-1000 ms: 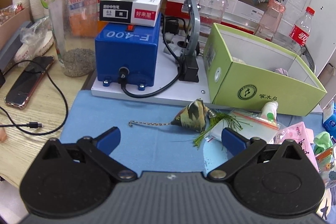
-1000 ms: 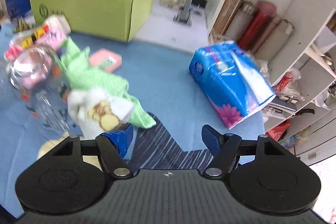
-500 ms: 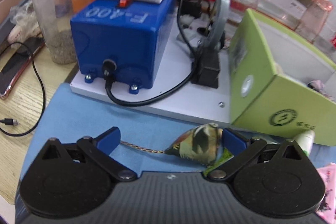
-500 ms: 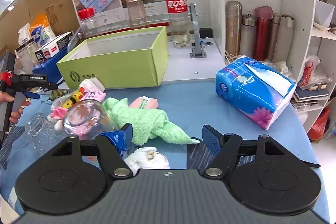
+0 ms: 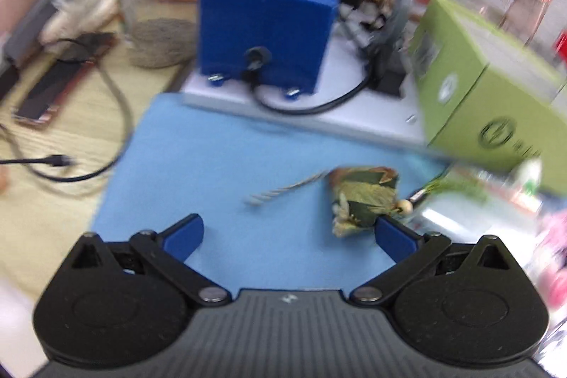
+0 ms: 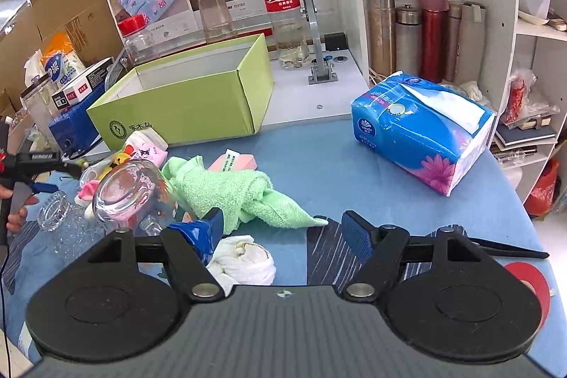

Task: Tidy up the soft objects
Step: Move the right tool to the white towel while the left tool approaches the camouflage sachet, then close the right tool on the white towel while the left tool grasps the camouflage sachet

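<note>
Left wrist view: the left gripper (image 5: 288, 231) gapes wide, holding nothing; the camouflage pouch (image 5: 361, 197) lies on the blue mat (image 5: 198, 165) just ahead, touching its right fingertip (image 5: 388, 231). Right wrist view: the right gripper (image 6: 288, 229) is wide and empty, green towel (image 6: 230, 190) just ahead-left, green box (image 6: 184, 108) beyond.

Left gripper (image 5: 288, 232) jaws spread wide above the blue mat (image 5: 198, 158). Camouflage sachet (image 5: 361, 197) lies touching the right fingertip (image 5: 388, 231). Green box (image 5: 489, 94) stands at the mat's far right corner.
</note>
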`<action>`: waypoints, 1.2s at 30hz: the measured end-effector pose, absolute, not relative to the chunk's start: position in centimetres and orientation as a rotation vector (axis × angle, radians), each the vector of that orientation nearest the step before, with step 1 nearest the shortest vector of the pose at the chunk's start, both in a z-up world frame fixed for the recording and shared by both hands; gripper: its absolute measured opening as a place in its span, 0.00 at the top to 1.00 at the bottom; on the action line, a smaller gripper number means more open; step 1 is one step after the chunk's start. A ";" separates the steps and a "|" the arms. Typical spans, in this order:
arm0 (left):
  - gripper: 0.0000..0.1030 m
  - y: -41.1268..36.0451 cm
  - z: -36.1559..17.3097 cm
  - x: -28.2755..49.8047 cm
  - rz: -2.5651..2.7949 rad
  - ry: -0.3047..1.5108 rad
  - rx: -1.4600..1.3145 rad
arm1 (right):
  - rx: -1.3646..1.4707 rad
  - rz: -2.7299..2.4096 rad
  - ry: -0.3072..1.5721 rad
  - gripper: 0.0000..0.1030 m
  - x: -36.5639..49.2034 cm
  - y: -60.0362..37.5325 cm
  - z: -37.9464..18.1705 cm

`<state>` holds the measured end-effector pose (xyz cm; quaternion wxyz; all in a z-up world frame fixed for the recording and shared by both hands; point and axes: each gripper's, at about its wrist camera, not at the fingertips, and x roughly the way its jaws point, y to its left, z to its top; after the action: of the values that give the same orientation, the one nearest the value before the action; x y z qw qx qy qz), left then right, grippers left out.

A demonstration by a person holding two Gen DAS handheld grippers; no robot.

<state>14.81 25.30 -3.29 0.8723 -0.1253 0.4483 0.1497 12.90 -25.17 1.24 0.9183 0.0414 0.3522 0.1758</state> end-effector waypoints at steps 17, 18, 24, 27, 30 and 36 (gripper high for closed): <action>0.01 24.7 -2.1 18.6 0.284 0.888 -0.367 | 0.112 0.384 0.719 0.42 11.9 -25.0 1.0; 0.01 24.8 -2.8 19.3 0.304 0.914 -0.369 | 0.103 0.382 0.720 0.42 11.7 -24.9 1.0; 0.01 25.0 -3.7 17.2 0.321 0.920 -0.284 | 0.086 0.371 0.735 0.41 11.1 -25.0 0.7; 0.01 25.3 -3.7 14.8 0.295 0.933 -0.261 | 0.091 0.378 0.733 0.41 11.3 -25.0 0.6; 0.01 26.0 -3.7 12.6 0.297 0.934 -0.262 | 0.107 0.382 0.728 0.41 11.5 -24.7 0.5; 0.01 27.1 -0.4 8.4 0.275 0.778 -0.366 | 0.099 0.389 0.716 0.41 10.7 -24.3 0.5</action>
<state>8.40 27.11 -0.36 0.8998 -0.1769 0.3759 0.1331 10.71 -24.34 0.54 0.9170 0.0480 0.3480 0.1889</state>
